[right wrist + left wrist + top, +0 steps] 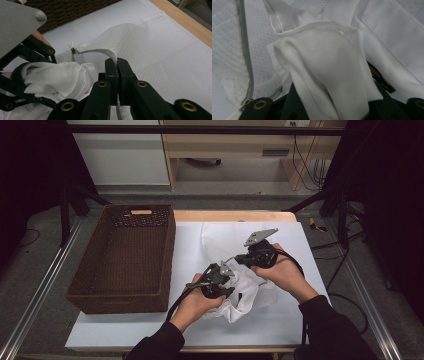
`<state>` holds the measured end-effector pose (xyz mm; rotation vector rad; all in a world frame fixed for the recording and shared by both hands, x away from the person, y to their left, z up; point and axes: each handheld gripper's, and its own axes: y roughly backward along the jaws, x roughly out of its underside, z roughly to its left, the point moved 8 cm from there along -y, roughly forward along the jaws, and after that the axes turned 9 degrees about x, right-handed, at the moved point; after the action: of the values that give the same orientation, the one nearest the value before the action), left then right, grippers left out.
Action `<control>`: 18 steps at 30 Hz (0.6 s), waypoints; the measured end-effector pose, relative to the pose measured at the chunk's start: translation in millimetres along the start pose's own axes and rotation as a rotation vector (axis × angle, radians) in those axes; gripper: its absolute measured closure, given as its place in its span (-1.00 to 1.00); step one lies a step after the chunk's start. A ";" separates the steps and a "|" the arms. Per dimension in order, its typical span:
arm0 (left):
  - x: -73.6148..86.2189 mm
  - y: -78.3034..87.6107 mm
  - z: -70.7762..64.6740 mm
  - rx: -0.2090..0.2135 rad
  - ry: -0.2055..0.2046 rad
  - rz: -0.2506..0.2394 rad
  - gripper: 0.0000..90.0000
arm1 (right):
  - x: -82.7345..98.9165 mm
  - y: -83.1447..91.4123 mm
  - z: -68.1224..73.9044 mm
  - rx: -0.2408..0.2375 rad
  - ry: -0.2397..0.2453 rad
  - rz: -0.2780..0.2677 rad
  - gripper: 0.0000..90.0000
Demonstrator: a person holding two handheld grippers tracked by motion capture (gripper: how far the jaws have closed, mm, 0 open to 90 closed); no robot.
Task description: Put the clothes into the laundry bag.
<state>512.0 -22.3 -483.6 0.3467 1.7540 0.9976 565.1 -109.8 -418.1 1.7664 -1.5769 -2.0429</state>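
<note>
Both grippers are mid-table on the white sheet point(150, 320), working a crumpled white garment point(245, 290) w/ mesh lining. Left gripper point(220, 275) has a thick fold of smooth white fabric point(329, 72) bunched between its jaws, pinched; a black label point(378, 76) peeks out beside it. Right gripper point(117, 62) has jaws pressed together on the grey zipper tape point(100, 52) at the garment's edge, holding it up off the table. Wicker basket point(125, 255) sits to the left of the garment, well apart from both grippers.
</note>
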 end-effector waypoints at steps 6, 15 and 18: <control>4.4 -0.7 1.9 -0.007 0.032 -0.003 0.57 | -2.0 3.7 2.1 -0.002 0.004 -0.003 0.96; -5.4 2.7 -5.8 0.002 0.009 -0.036 0.57 | -0.9 0.1 8.3 -0.008 0.011 0.008 0.96; -11.4 3.4 -9.7 0.004 -0.005 -0.047 0.57 | -1.4 -0.2 8.6 -0.014 0.014 0.005 0.96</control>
<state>507.4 -32.0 -472.6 0.3084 1.7517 0.9591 559.3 -103.3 -418.5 1.7664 -1.5585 -2.0296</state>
